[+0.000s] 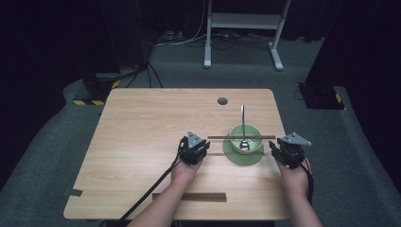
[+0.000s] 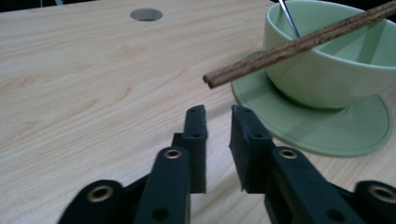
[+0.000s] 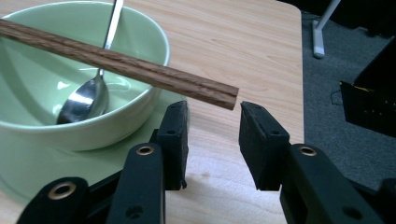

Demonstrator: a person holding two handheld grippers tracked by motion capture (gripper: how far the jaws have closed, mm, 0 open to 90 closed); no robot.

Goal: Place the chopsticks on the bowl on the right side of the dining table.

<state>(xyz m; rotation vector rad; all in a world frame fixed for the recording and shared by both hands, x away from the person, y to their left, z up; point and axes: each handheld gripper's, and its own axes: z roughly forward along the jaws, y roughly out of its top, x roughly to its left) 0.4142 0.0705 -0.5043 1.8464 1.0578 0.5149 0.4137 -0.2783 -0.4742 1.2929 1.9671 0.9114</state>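
Wooden table (image 1: 142, 123): chopsticks (image 1: 241, 137) lie crosswise atop bowl (image 1: 253, 134).

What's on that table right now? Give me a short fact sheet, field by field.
table: light wood table
bowl: green bowl standing on a green saucer
spoon: metal spoon in the bowl, handle leaning on the far rim
chopsticks: brown chopsticks lying across the bowl's rim, ends jutting out both sides
left gripper: left gripper open, nothing between its jaws, just below one chopstick end
right gripper: right gripper open, just below the other end
also: dark wooden strip near the table's front edge
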